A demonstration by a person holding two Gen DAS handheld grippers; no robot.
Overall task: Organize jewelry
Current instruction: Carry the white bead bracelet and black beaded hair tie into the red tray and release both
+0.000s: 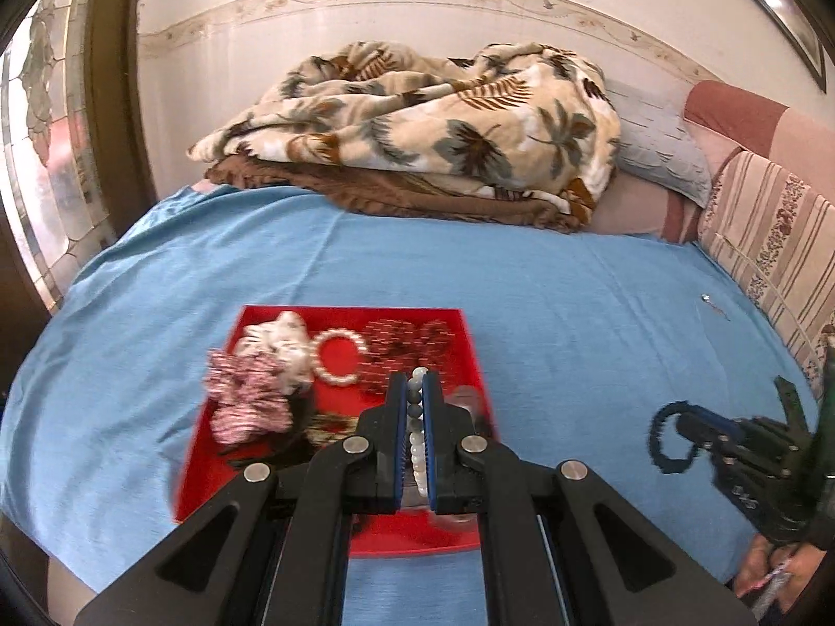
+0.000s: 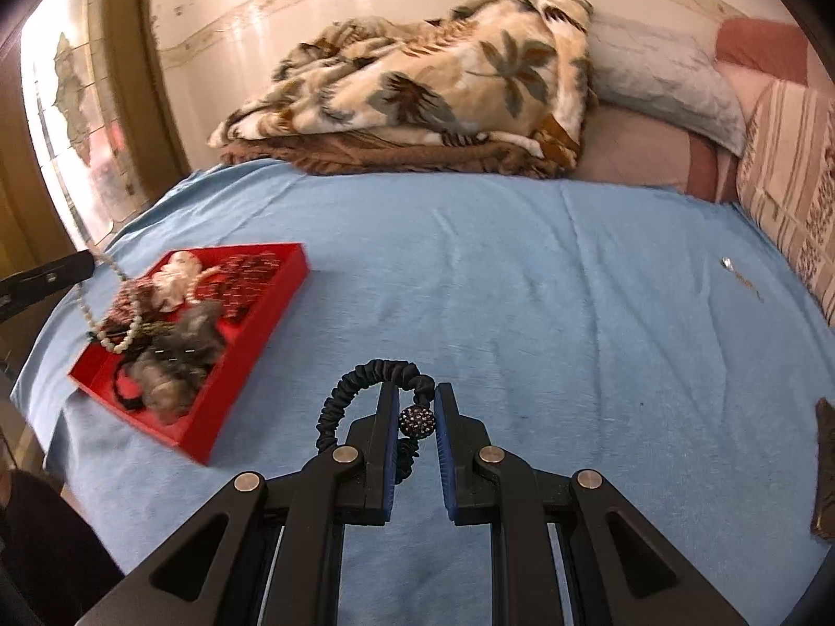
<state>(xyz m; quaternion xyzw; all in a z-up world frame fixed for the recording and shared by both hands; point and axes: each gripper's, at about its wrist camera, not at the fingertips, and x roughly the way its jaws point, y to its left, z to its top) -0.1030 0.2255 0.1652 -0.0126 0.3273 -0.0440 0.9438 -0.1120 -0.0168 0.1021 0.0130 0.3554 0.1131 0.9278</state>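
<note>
Left claw (image 1: 416, 391) clamped on a pearl necklace (image 1: 416, 435), beads pinched in a line between the two blue pads, strand running from the tips back toward the palm of the claw. Seen from the right wrist camera: same strand (image 2: 112, 308) dangling in a loop from the claw tip at the left edge, hanging over the near end of the red tray (image 2: 261, 308), lowest beads at or just above the pile inside; contact impossible to judge.

Right claw (image 2: 415, 396) closed on a black hair tie (image 2: 365, 381), rhinestone ball (image 2: 416, 421) wedged between the pads, ruched band arching out past the left finger and curling back down beside it. Held above the blue bedsheet (image 2: 522, 287), well apart from the tray, which sits off to the left. From the left wrist camera: right claw (image 1: 678, 430) at the far right, dark loop (image 1: 663, 438) sticking out from its tip.

Red tray (image 1: 469, 344) resting on the bedsheet (image 1: 365, 261), directly under and ahead of the left claw. Inside: white scrunchie (image 1: 276, 339), pink patterned scrunchie (image 1: 245, 396), pearl bracelet (image 1: 339, 354), red beaded pieces (image 1: 407, 344), all crowded together.

Folded leaf-print blanket (image 1: 417, 130) at the far end of the bed. Small metallic item (image 2: 728, 262) lying alone on the sheet near the right edge, too small to identify.
</note>
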